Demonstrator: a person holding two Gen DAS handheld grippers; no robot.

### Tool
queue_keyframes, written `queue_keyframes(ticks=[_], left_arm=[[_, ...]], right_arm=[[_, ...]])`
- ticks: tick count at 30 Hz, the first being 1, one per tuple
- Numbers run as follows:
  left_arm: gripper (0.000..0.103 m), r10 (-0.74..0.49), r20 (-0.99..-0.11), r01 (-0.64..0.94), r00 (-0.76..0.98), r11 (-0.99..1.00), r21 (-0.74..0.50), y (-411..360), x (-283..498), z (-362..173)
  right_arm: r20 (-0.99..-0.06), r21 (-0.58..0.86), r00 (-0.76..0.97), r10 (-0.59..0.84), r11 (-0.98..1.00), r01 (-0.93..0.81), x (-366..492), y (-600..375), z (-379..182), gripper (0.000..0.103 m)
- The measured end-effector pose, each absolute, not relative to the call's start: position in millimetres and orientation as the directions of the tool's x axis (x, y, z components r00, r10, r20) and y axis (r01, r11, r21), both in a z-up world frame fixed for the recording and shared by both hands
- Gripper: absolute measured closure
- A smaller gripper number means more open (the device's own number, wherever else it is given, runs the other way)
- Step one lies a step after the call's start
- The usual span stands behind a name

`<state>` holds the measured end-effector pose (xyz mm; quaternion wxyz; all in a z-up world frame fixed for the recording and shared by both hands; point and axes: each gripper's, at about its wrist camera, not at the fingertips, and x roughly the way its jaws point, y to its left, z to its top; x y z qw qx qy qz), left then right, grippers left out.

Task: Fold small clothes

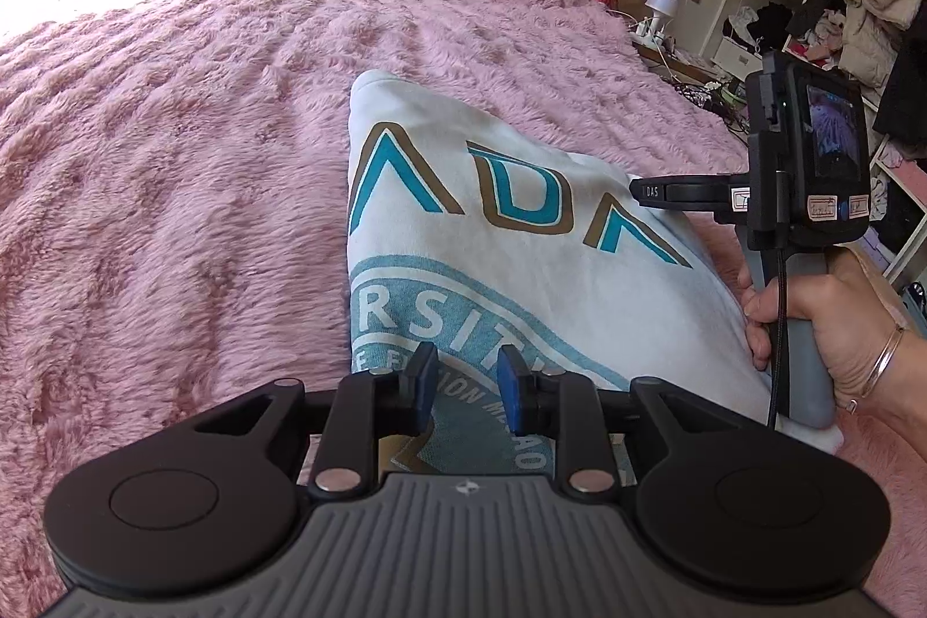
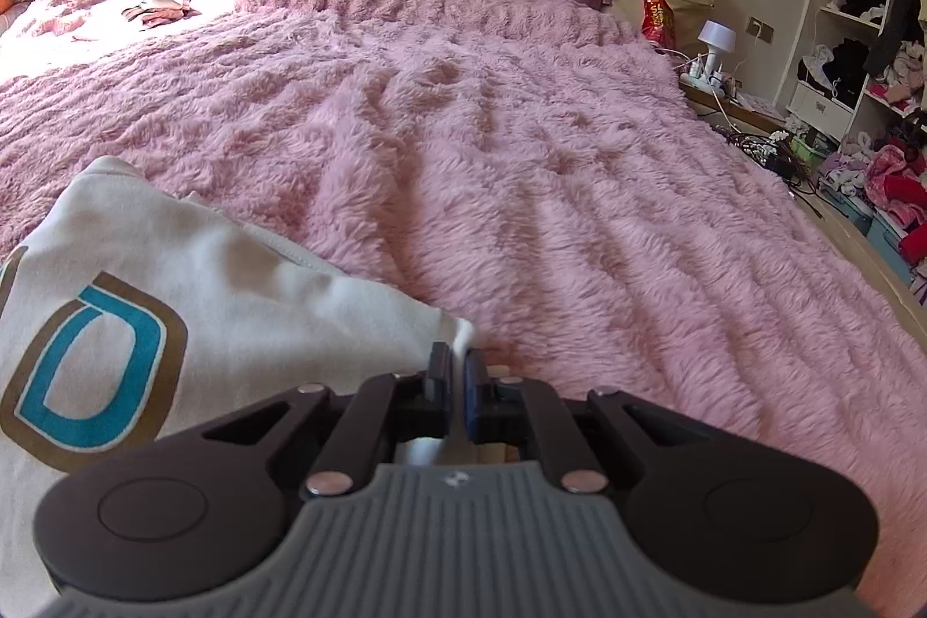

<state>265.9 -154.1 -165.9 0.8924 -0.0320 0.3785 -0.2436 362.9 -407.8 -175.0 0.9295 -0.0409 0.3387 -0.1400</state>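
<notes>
The white printed T-shirt lies partly folded on the pink plush blanket, at the near right side of the bed. Its teal and brown lettering faces up.

Handling: the fabric is judged light, soft and limp. It will sag and crease wherever it is unsupported, and the deep pile beneath is likely to drag on it. Take hold at an edge or corner, never mid-panel, and lift two points together so the fold line stays straight.

Right gripper: jaws nearly closed, pinching the far right corner of the shirt. The cloth bunches at the pads. In the left wrist view this gripper reaches in from the right, over the lettering.

Left gripper: jaws set to a narrow gap, holding nothing visible. It hovers above the near edge of the shirt, over the circular print. Whether the fingertips touch the cloth cannot be determined.
</notes>
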Motion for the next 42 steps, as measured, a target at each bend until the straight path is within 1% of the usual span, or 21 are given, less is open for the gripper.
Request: queue_keyframes(ticks=[2, 4, 6, 8, 10, 11, 13, 16, 20, 21, 22, 23, 28, 30, 32, 34, 37, 38, 39, 41, 42], left_arm=[[0.072, -0.455, -0.662, 0.410, 0.595, 0.881, -0.237, -154.4, 266.6, -167.4], [0.072, -0.456, -0.663, 0.411, 0.593, 0.880, -0.238, -153.7, 267.1, -165.9], [0.071, -0.466, -0.665, 0.417, 0.584, 0.875, -0.246, -151.5, 268.0, -162.9], [0.071, -0.476, -0.660, 0.425, 0.581, 0.869, -0.254, -148.1, 266.7, -157.4], [0.071, -0.490, -0.641, 0.419, 0.590, 0.865, -0.275, -141.0, 260.8, -149.2], [0.071, -0.500, -0.629, 0.418, 0.595, 0.861, -0.289, -136.9, 257.0, -145.4], [0.070, -0.529, -0.599, 0.422, 0.602, 0.847, -0.324, -127.9, 246.4, -137.2], [0.067, -0.561, -0.577, 0.434, 0.594, 0.827, -0.357, -120.7, 232.4, -133.0], [0.067, -0.563, -0.598, 0.436, 0.571, 0.825, -0.360, -121.9, 218.4, -138.1], [0.067, -0.559, -0.608, 0.430, 0.563, 0.827, -0.363, -122.3, 216.4, -141.2], [0.067, -0.552, -0.619, 0.419, 0.559, 0.832, -0.364, -122.3, 215.0, -144.1], [0.067, -0.542, -0.627, 0.408, 0.559, 0.838, -0.361, -122.1, 213.7, -146.3], [0.067, -0.519, -0.651, 0.406, 0.555, 0.851, -0.333, -123.2, 209.2, -152.4], [0.067, -0.510, -0.670, 0.399, 0.540, 0.855, -0.330, -125.5, 213.3, -157.4], [0.068, -0.508, -0.683, 0.381, 0.526, 0.858, -0.344, -126.3, 217.6, -164.3], [0.068, -0.503, -0.689, 0.374, 0.522, 0.861, -0.345, -127.6, 218.8, -167.9], [0.068, -0.499, -0.690, 0.378, 0.525, 0.863, -0.336, -128.6, 217.5, -167.1], [0.068, -0.497, -0.691, 0.379, 0.525, 0.863, -0.334, -129.0, 217.3, -167.2], [0.068, -0.497, -0.692, 0.379, 0.524, 0.863, -0.334, -129.3, 217.9, -166.9], [0.067, -0.500, -0.692, 0.374, 0.521, 0.862, -0.342, -128.5, 218.6, -165.6], [0.067, -0.506, -0.688, 0.365, 0.521, 0.860, -0.356, -126.9, 218.5, -163.3]], right_arm=[[-0.626, -0.183, 0.726, -0.285, 0.959, 0.218, 364.2, -406.9, -176.0, 0.100], [-0.611, -0.159, 0.745, -0.268, 0.963, 0.216, 358.7, -410.1, -167.9, 0.096], [-0.588, -0.058, 0.780, -0.213, 0.973, 0.222, 343.2, -420.3, -150.2, 0.082], [-0.560, 0.053, 0.815, -0.147, 0.976, 0.213, 318.7, -431.3, -133.1, 0.075], [-0.539, 0.184, 0.841, -0.049, 0.967, 0.175, 282.8, -444.3, -119.3, 0.072], [-0.539, 0.236, 0.843, 0.000, 0.960, 0.151, 266.1, -449.7, -116.1, 0.067], [-0.539, 0.294, 0.841, 0.043, 0.945, 0.140, 224.0, -457.7, -113.1, 0.061], [-0.573, 0.330, 0.817, 0.066, 0.931, 0.156, 172.2, -463.3, -121.2, 0.061], [-0.627, 0.399, 0.769, 0.125, 0.900, 0.179, 134.3, -461.1, -144.6, 0.062], [-0.643, 0.398, 0.755, 0.128, 0.898, 0.187, 130.6, -458.2, -149.8, 0.079], [-0.655, 0.400, 0.743, 0.136, 0.897, 0.189, 129.6, -456.3, -153.3, 0.098], [-0.666, 0.409, 0.731, 0.149, 0.892, 0.191, 128.1, -454.1, -158.3, 0.103], [-0.625, 0.412, 0.774, 0.102, 0.885, 0.217, 114.6, -448.4, -145.7, 0.103], [-0.651, 0.382, 0.753, 0.090, 0.897, 0.223, 119.6, -448.5, -149.7, 0.103], [-0.684, 0.356, 0.725, 0.083, 0.905, 0.232, 123.1, -448.5, -165.5, 0.103], [-0.688, 0.361, 0.720, 0.088, 0.902, 0.235, 125.0, -449.2, -177.7, 0.102], [-0.684, 0.365, 0.725, 0.082, 0.899, 0.243, 125.3, -448.0, -179.6, 0.100], [-0.686, 0.365, 0.723, 0.080, 0.898, 0.246, 124.8, -448.1, -178.8, 0.097], [-0.686, 0.364, 0.724, 0.075, 0.897, 0.252, 123.3, -448.6, -178.0, 0.086], [-0.691, 0.351, 0.720, 0.058, 0.898, 0.264, 120.3, -450.3, -175.8, 0.070], [-0.687, 0.357, 0.723, 0.065, 0.897, 0.259, 118.3, -452.7, -174.1, 0.070]])
